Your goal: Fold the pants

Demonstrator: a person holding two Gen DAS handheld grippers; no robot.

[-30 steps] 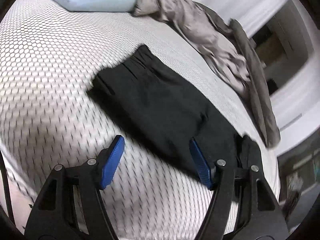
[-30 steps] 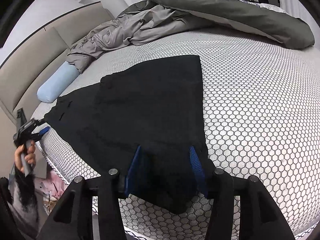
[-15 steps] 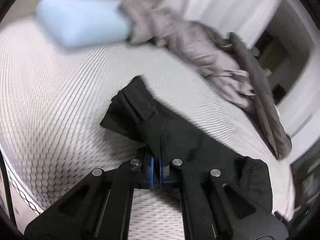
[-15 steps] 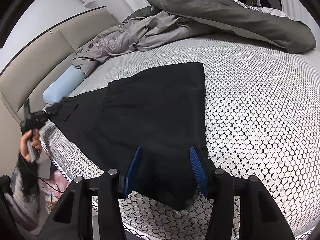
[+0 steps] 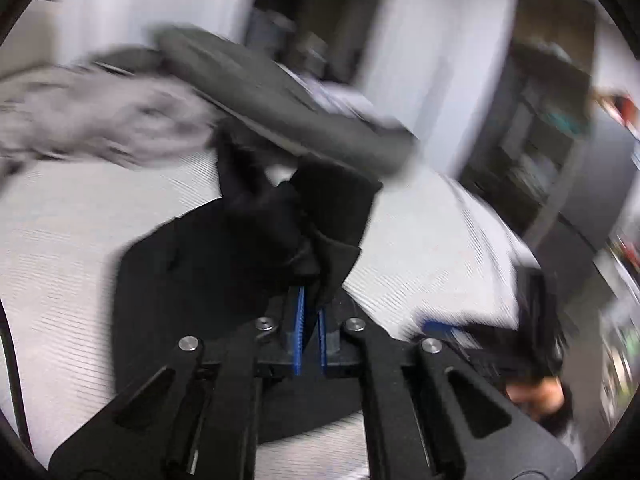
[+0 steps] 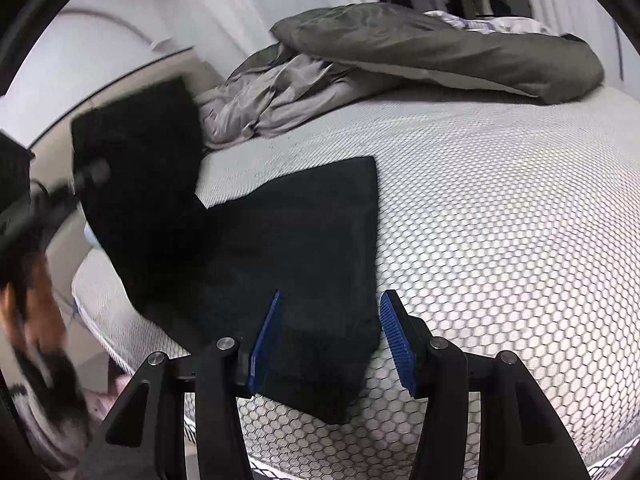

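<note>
Black pants [image 6: 304, 248] lie on the white honeycomb mattress [image 6: 500, 220]. My left gripper [image 5: 310, 320] is shut on one end of them, and that bunched cloth [image 5: 280, 232] hangs raised off the bed. In the right wrist view the raised flap [image 6: 140, 160] stands at the left, with the left gripper [image 6: 86, 176] blurred at its edge. My right gripper [image 6: 330, 336] is open and straddles the pants' near end, its blue pads clear of the cloth. It also shows as a blur, the right gripper [image 5: 448, 328], low right in the left wrist view.
A dark grey duvet [image 6: 440, 52] and a lighter grey blanket [image 6: 280, 96] are heaped along the far side of the bed. A beige headboard [image 6: 120, 80] runs at the left. Dark shelves [image 5: 540, 140] stand beyond the bed. A person's hand [image 6: 24, 300] is low left.
The left gripper closed on the pants' far end, then lifted it and swung it across toward the right gripper. The right gripper stayed open over the near end and barely moved.
</note>
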